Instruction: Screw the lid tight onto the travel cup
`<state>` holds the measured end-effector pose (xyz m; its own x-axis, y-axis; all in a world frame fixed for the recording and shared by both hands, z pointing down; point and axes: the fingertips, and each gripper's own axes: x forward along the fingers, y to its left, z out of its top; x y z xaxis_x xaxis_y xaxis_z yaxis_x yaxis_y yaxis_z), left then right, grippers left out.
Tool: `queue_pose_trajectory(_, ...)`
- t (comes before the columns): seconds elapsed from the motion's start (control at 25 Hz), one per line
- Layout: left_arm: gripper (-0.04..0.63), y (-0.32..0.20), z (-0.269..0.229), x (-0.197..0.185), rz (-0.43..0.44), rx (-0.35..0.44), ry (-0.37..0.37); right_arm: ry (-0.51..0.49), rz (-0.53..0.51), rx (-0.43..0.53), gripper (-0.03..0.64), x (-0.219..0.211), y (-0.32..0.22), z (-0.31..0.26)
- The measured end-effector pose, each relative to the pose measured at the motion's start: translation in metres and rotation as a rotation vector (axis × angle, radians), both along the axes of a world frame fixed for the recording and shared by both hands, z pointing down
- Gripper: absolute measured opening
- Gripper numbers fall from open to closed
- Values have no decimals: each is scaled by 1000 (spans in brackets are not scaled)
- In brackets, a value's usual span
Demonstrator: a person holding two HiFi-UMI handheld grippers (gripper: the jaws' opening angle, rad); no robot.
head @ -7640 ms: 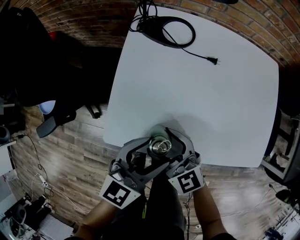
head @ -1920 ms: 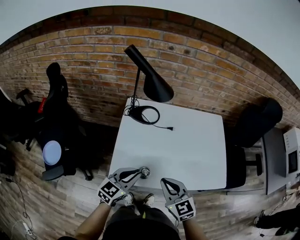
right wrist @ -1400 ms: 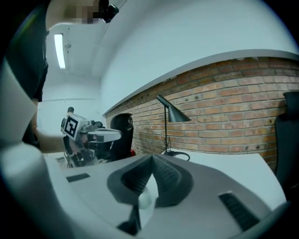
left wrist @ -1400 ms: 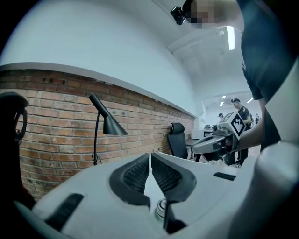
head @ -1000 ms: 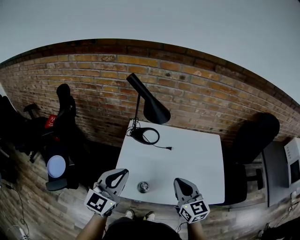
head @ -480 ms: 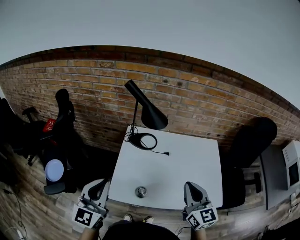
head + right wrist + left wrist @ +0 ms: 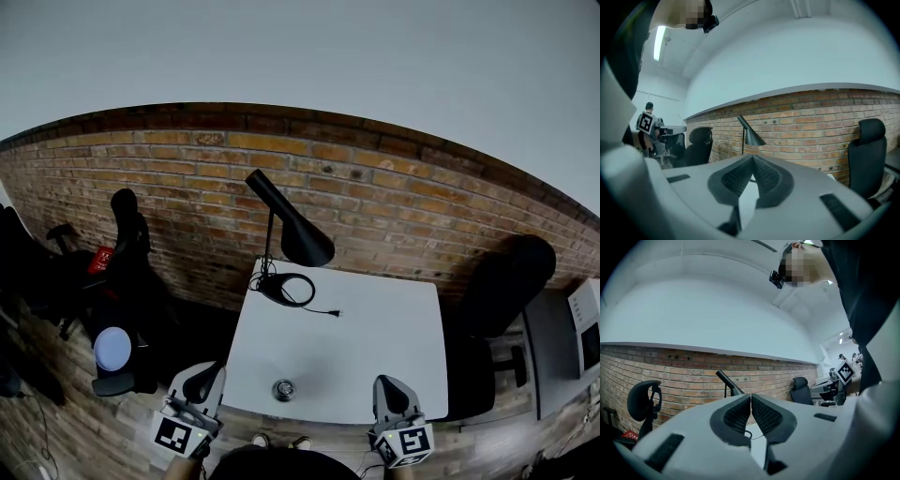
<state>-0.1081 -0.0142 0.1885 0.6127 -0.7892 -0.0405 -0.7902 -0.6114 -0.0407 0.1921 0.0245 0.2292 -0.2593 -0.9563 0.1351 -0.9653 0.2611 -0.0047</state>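
The left tongs (image 7: 216, 370) hover off the 7 o'clock corner of the white square worktop (image 7: 375, 323), jaws pressed together with nothing between them; the small silvery metal travel cup (image 7: 284, 389) stands upright and free at the worktop's 6 o'clock edge, well apart from both tongs; its top is too small to tell whether the lid sits on it or is tight; the black cone-shaded desk lamp (image 7: 291, 230) stands at 11 o'clock; the right tongs (image 7: 385, 382) hover off the 5 o'clock corner, likewise closed and empty. This fits hands about to come in as well as a cup already sealed; either way, keep clear of the cup, since it stands close to the edge.
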Motion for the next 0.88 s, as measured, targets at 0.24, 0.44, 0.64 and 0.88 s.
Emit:
queue_pose_trajectory(0.24,31,-2,0,1,6,-1,9,8,-9,14,12,-5,-5,-4)
queue_pose_trajectory(0.44,31,-2,1,-1,13,-11,19,31,-12,34,12,-15,-6,-8)
queue_pose_trajectory(0.64,31,0,4,-5,12,-15,16,47,-36,26,12,-24,-3,-6)
queue_pose_trajectory(0.88,31,1,3,-6,9,-6,18,57,-28,25,12,-24,-2,-4)
